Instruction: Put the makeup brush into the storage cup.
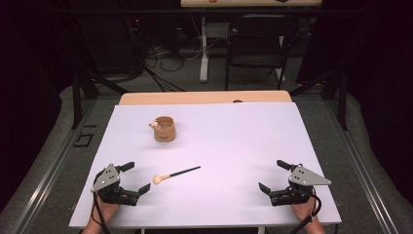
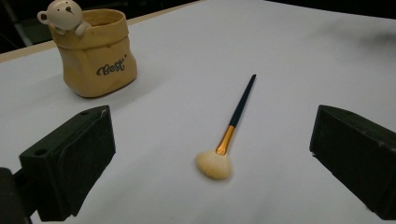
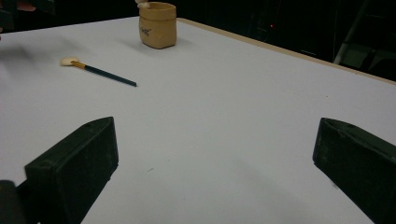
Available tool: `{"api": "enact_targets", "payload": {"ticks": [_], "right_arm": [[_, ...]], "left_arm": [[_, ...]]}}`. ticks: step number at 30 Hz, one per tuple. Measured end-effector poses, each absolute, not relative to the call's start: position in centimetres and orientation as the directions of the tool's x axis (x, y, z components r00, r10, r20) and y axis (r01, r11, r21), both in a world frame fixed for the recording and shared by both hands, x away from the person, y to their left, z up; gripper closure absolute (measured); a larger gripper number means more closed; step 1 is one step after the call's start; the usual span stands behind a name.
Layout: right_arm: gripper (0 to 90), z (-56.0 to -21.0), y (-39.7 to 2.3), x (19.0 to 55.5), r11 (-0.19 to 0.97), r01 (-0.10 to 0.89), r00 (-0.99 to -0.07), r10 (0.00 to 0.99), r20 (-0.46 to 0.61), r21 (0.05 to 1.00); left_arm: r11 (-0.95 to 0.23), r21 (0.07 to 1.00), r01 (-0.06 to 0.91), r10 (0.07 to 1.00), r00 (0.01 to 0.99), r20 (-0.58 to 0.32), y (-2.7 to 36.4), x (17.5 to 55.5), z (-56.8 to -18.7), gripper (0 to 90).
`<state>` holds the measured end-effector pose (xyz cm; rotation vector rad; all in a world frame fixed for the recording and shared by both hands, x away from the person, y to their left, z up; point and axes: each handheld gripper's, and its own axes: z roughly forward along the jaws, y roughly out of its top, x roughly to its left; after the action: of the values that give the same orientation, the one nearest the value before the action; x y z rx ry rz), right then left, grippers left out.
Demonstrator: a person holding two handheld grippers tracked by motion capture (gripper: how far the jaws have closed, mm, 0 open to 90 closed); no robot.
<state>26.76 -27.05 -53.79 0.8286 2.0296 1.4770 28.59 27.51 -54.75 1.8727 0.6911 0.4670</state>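
Note:
A makeup brush (image 1: pixel 175 173) with a dark handle, gold ferrule and pale bristles lies flat on the white table (image 1: pixel 234 146), bristles toward the left. In the left gripper view the brush (image 2: pixel 231 130) lies just ahead of the wide-apart jaws. A tan sack-shaped cup (image 1: pixel 164 128) with a small bear figure on its rim stands upright farther back; the cup (image 2: pixel 95 53) has lettering on its side. My left gripper (image 1: pixel 138 177) rests open near the front left, close to the bristles. At the front right, my right gripper (image 1: pixel 272 176) is open and holds nothing; from it the brush (image 3: pixel 98 70) and cup (image 3: pixel 158 24) lie far off.
A wooden strip (image 1: pixel 204 97) borders the table's far edge. Beyond it stand a dark chair (image 1: pixel 255 44) and a white table leg (image 1: pixel 203 48) with cables on the floor. Metal rails (image 1: pixel 44 175) run along both sides of the table.

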Motion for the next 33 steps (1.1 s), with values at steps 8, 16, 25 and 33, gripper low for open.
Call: {"api": "enact_targets", "payload": {"ticks": [8,16,25,33], "right_arm": [[0.0,-53.8,-27.1,26.7,0.229,0.188,-0.692,0.721,-0.037,0.955],[0.0,-53.8,-27.2,26.7,0.234,0.186,-0.693,0.72,-0.042,0.954],[0.0,-53.8,-27.1,26.7,0.229,0.186,-0.693,0.72,-0.037,0.956],[0.0,-53.8,-27.2,26.7,0.229,0.188,-0.695,0.718,-0.035,0.955]], "left_arm": [[-0.318,0.915,0.248,0.632,0.775,0.01,26.8,29.2,-54.6,0.1],[-0.348,0.903,0.251,0.603,0.798,0.01,26.0,30.0,-54.5,0.1],[-0.357,0.895,0.269,0.588,0.809,-0.008,25.4,30.9,-54.5,0.1],[-0.394,0.879,0.267,0.573,0.82,0.007,24.8,31.4,-54.2,0.2]]}}
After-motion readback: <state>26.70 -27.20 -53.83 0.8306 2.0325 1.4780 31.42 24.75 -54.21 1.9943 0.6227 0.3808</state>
